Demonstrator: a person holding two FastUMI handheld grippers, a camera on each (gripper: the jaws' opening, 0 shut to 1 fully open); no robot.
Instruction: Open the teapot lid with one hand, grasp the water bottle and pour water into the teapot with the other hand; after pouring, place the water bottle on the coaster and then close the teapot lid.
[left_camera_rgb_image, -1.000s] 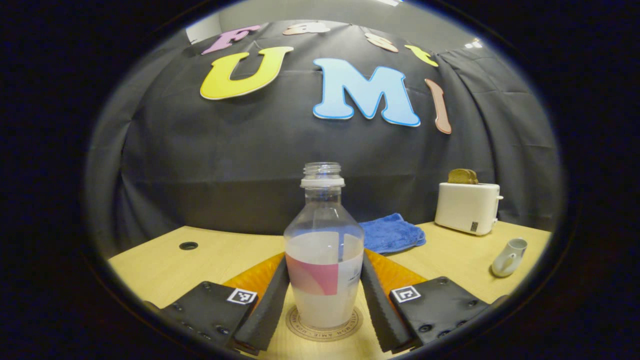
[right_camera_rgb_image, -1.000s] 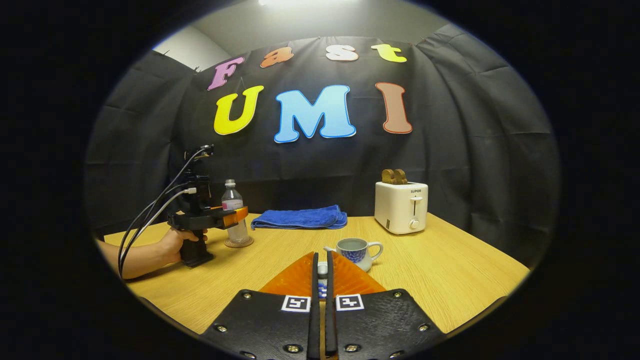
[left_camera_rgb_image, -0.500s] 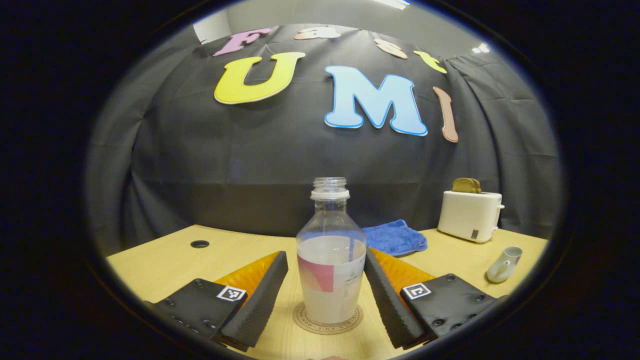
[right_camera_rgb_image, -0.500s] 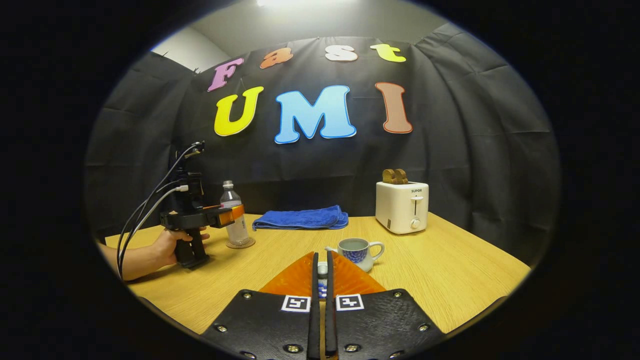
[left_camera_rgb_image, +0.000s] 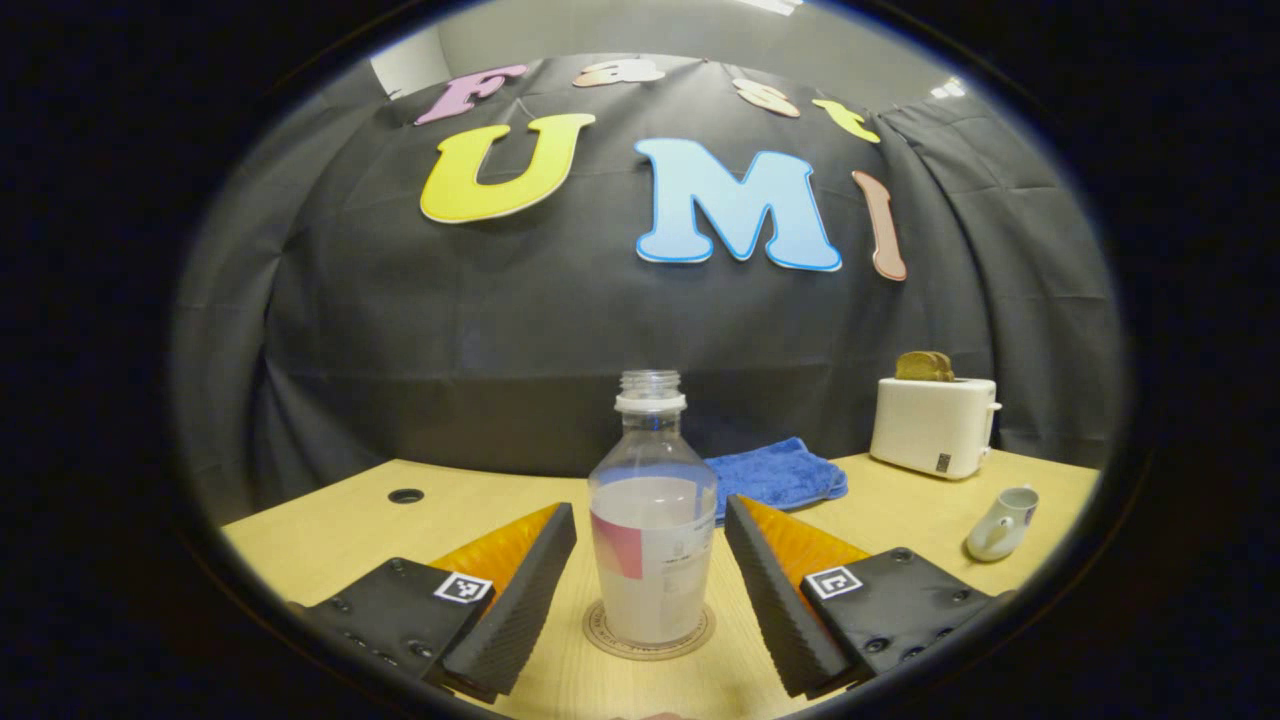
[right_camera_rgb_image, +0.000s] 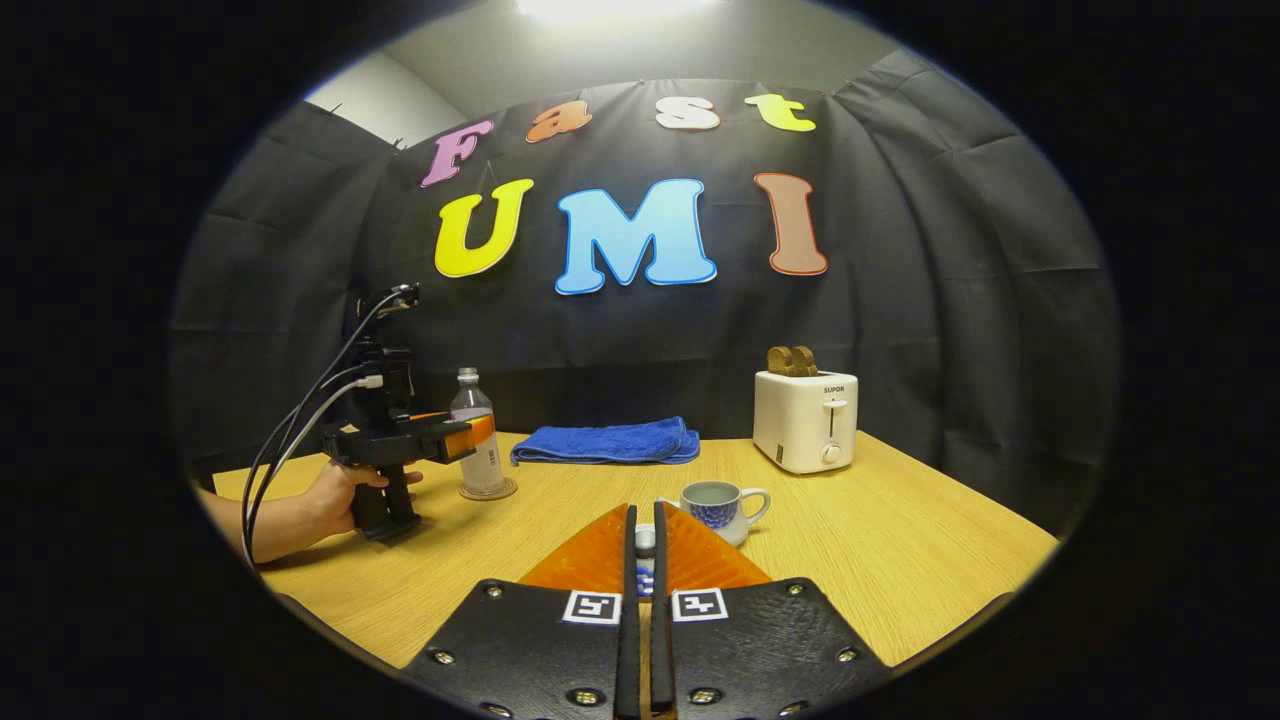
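In the left gripper view, the left gripper sits at six o'clock with its jaws apart, one finger on each side of the water bottle and neither touching it. The bottle stands upright and uncapped on a round coaster, partly filled with cloudy liquid. The table is pale wood grain, with a dark cable hole toward nine o'clock. Past the bottle a folded blue towel lies at about two o'clock, and farther right stand a white toaster holding toast and, at about three o'clock, the white teapot. In the right gripper view, the right gripper at six o'clock has its jaws clamped on a small lid, of which little shows between the fingers. Just beyond them, the teapot stands with its mouth uncovered and its handle to the right. Toward nine o'clock a hand holds the left gripper with cables running up from it, and the water bottle stands on its coaster at the fingers. Farther back lie the towel at twelve o'clock and the toaster at about two o'clock. Black cloth walls the booth behind the table, with a grey ceiling and a bright light above.
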